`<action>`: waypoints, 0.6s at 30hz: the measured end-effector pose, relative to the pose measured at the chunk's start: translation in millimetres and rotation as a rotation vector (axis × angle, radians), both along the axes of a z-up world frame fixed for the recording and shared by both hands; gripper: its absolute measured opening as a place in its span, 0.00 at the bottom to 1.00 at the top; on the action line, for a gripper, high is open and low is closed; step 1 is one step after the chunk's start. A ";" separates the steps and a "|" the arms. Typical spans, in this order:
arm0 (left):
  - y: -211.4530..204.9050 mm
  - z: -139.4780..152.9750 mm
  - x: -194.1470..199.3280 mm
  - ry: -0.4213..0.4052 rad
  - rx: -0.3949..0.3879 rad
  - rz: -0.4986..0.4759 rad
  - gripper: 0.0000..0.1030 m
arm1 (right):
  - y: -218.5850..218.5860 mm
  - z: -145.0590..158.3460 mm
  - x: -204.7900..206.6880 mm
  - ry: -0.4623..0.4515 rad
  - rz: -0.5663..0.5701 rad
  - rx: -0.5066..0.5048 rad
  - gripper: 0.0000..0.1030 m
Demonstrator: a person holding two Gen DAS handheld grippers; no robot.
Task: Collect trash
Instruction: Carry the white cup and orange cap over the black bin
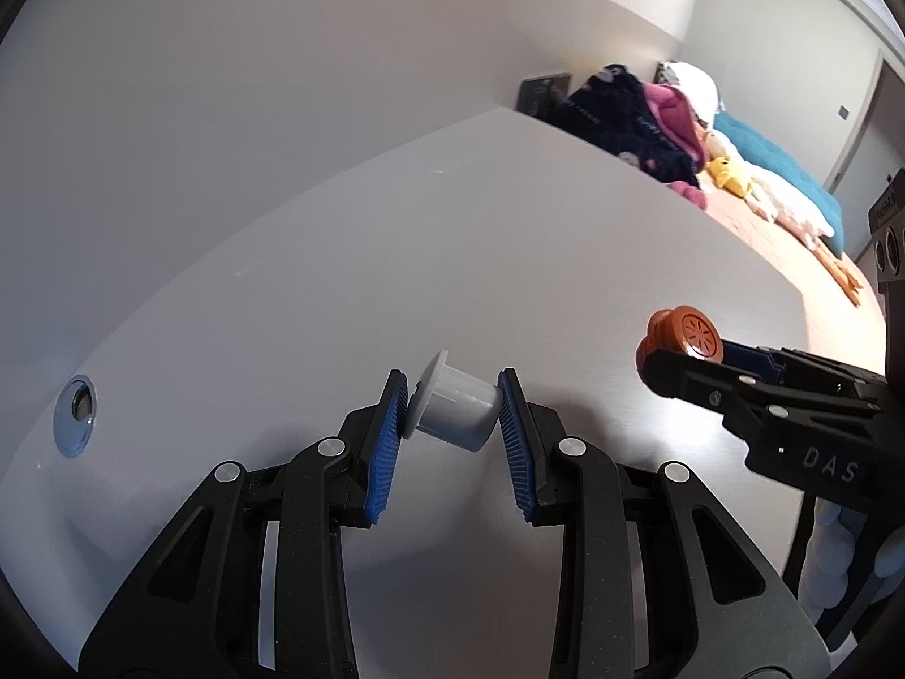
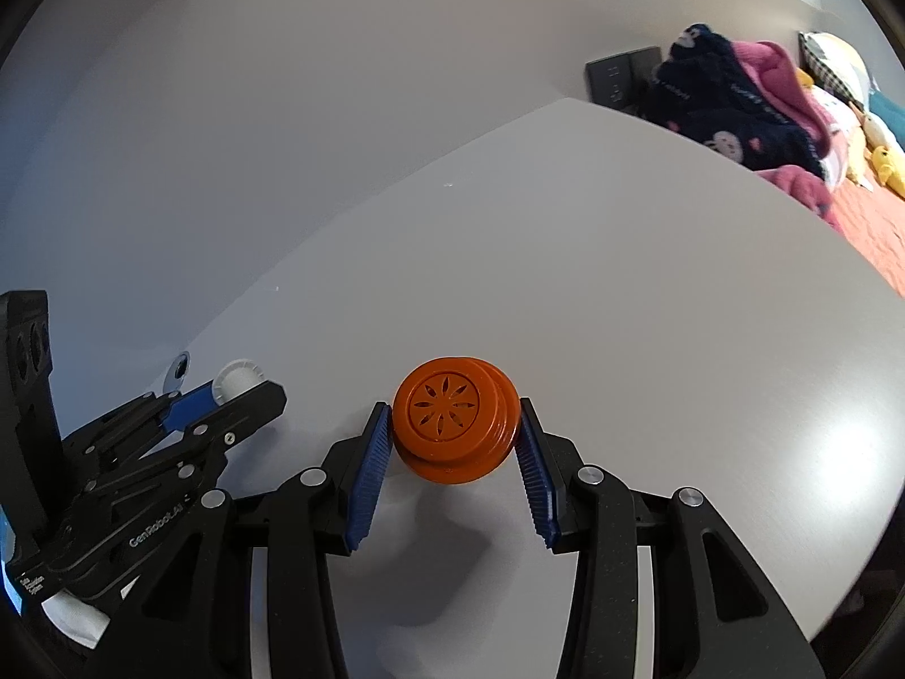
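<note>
Orange flower-patterned cap (image 2: pixel 457 427), grey cap (image 1: pixel 455 410), blue-padded fingers (image 1: pixel 386 444).

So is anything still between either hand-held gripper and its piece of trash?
No. The left hand-held gripper already clamps the white cap, and the right hand-held gripper clamps the orange lid. No bin is in view.

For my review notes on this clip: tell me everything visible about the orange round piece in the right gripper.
The orange piece is a squat, round part, plastic by its look, with stacked rims and a flat face pierced by petal-shaped slots. It sits between the blue ribbed pads of the right gripper, pinched at its sides, slotted face toward the camera, over the grey table. Nothing else touches it.
</note>
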State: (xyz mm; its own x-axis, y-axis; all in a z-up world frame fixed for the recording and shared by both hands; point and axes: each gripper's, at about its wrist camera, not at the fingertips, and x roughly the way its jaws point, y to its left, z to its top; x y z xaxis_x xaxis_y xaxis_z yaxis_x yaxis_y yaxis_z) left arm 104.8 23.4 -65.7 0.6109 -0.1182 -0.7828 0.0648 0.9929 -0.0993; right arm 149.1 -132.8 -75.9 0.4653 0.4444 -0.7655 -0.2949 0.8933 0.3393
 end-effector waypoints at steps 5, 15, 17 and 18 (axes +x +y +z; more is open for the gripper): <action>-23.1 11.1 -7.0 -0.022 -0.005 -0.038 0.32 | -23.9 11.8 -16.8 -0.017 -0.030 0.008 0.44; -67.8 25.7 -15.5 -0.050 -0.019 -0.123 0.32 | -73.2 29.7 -48.7 -0.048 -0.111 0.012 0.44; -77.2 28.4 -16.7 -0.057 -0.022 -0.143 0.32 | -83.7 33.3 -55.2 -0.055 -0.130 0.013 0.44; -81.4 29.6 -17.5 -0.060 -0.023 -0.151 0.32 | -88.4 35.0 -57.3 -0.058 -0.137 0.013 0.44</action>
State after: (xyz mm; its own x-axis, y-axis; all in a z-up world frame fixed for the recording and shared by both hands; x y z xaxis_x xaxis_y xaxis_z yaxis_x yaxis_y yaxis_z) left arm 87.3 -58.0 -36.1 0.6301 -0.2300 -0.7417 0.2200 0.9689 -0.1135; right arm 91.8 -221.1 -41.0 0.5656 0.3835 -0.7301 -0.1900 0.9221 0.3371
